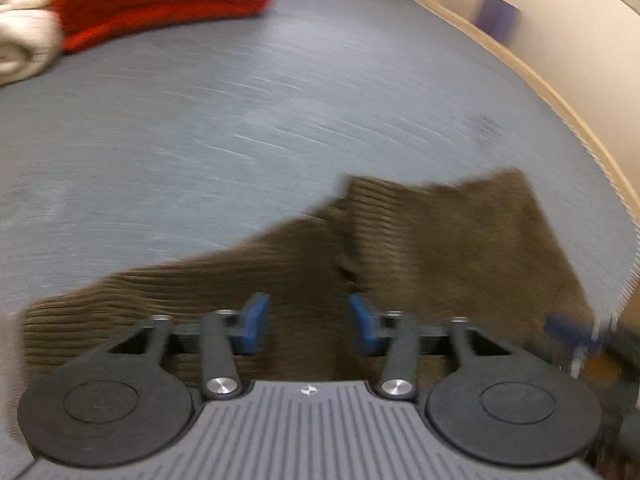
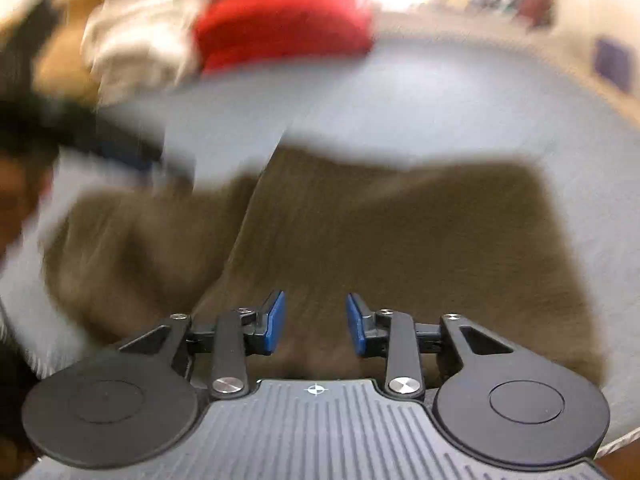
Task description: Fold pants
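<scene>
Brown ribbed pants (image 1: 440, 232) lie on a grey table top (image 1: 240, 100), folded over with one layer lapping another. My left gripper (image 1: 310, 322) hovers over their near part, blue pads apart, nothing pinched between them. In the right wrist view the pants (image 2: 400, 232) fill the middle, blurred. My right gripper (image 2: 315, 322) stands open above them with an empty gap between its pads. A blurred blue-and-black shape (image 1: 572, 336) at the pants' right edge looks like the other gripper.
A folded red cloth (image 1: 160, 0) and a cream one (image 1: 24, 32) sit at the far left of the table; both show again, red cloth (image 2: 280, 28) and cream cloth (image 2: 136, 52). The table's wooden edge (image 1: 560, 104) runs along the right, near a beige wall.
</scene>
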Action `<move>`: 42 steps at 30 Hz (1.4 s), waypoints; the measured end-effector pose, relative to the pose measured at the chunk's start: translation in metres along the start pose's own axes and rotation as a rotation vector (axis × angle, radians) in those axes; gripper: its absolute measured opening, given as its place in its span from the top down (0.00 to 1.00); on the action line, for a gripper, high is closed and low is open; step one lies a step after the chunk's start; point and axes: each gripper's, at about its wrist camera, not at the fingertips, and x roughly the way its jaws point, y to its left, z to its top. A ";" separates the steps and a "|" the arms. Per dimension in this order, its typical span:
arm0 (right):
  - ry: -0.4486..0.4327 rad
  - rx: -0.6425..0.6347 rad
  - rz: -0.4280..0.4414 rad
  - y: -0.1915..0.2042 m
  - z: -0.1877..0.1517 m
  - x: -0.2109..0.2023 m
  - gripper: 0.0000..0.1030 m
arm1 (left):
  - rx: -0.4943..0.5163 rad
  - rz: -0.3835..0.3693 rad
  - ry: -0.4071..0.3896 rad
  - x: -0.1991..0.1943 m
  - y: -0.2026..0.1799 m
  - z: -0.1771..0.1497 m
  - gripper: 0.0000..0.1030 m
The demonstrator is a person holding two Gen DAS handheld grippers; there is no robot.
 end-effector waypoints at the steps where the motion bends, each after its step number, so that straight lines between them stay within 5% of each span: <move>1: -0.040 0.019 -0.057 -0.009 -0.001 -0.010 0.54 | 0.021 -0.034 0.016 0.003 -0.006 -0.001 0.73; 3: -0.071 0.100 -0.204 -0.037 -0.002 -0.019 0.35 | 0.071 -0.099 0.059 0.008 -0.018 -0.007 0.75; 8: 0.007 0.418 -0.395 -0.113 -0.022 -0.015 0.34 | 0.195 -0.149 0.249 0.036 -0.042 -0.038 0.75; 11: 0.071 0.595 -0.374 -0.141 -0.039 -0.010 0.32 | 0.274 -0.098 0.257 0.043 -0.049 -0.051 0.73; 17: 0.097 0.806 -0.290 -0.165 -0.049 0.000 0.31 | 0.238 -0.090 0.237 0.037 -0.041 -0.044 0.66; 22: 0.075 0.799 -0.317 -0.158 -0.040 0.003 0.48 | 0.215 -0.103 0.182 0.027 -0.038 -0.035 0.56; 24: 0.044 0.806 -0.335 -0.156 -0.036 0.004 0.66 | 0.189 -0.118 0.143 0.019 -0.034 -0.028 0.51; 26: -0.011 0.728 -0.336 -0.141 -0.023 -0.006 0.75 | 0.149 -0.149 0.095 0.008 -0.027 -0.019 0.44; 28: -0.100 0.555 -0.337 -0.111 -0.002 -0.023 0.76 | 0.102 -0.191 0.046 -0.003 -0.020 -0.009 0.28; 31: -0.204 0.291 -0.311 -0.054 0.025 -0.042 0.77 | 0.064 -0.290 -0.014 -0.020 -0.014 0.005 0.17; 37: -0.325 -0.209 -0.228 0.068 0.028 -0.062 0.77 | -0.096 -0.539 -0.045 -0.032 0.003 0.023 0.16; 40: -0.346 -0.414 -0.166 0.118 0.011 -0.068 0.77 | -0.117 -0.549 -0.054 -0.029 0.004 0.026 0.02; 42: -0.354 -0.496 -0.122 0.140 0.002 -0.072 0.77 | -0.106 -0.513 -0.029 -0.021 0.002 0.025 0.02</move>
